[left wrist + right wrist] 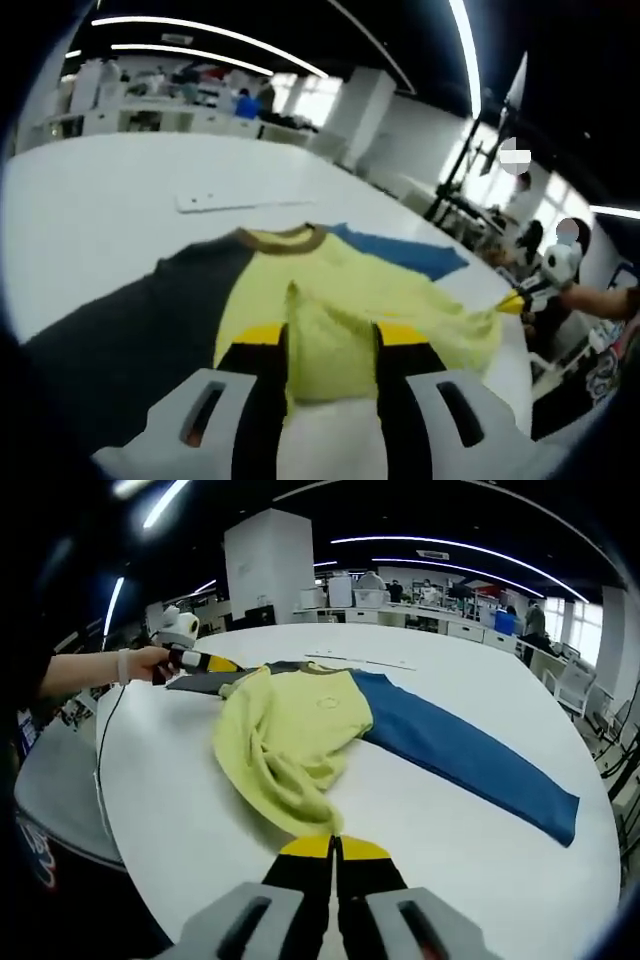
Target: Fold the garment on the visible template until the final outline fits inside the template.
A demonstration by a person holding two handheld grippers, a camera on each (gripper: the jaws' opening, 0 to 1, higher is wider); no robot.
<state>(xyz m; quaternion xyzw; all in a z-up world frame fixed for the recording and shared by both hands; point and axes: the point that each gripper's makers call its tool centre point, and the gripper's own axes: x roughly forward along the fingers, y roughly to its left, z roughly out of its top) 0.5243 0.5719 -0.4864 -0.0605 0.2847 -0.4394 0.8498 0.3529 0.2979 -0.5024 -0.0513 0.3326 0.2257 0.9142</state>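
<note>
A long-sleeved garment point(300, 720) lies crumpled on the round white table point(430, 680). It has a yellow body point(300, 280), a brown collar point(285, 238), a dark grey sleeve point(130, 330) and a blue sleeve point(460, 755). My left gripper point(331, 336) stands open, its jaws astride a raised fold of yellow cloth at the garment's edge; it also shows as the left gripper point(205, 662) in a hand. My right gripper point(335, 846) is shut on the yellow hem, which stretches toward it; across the table it appears as the right gripper point(520, 300).
A thin flat white strip point(240, 200) lies on the table beyond the collar, seen too as the white strip point(360, 660). A person's hand point(140, 665) reaches in from the left. The table edge point(110, 780) runs close by. Desks, chairs and people stand farther back.
</note>
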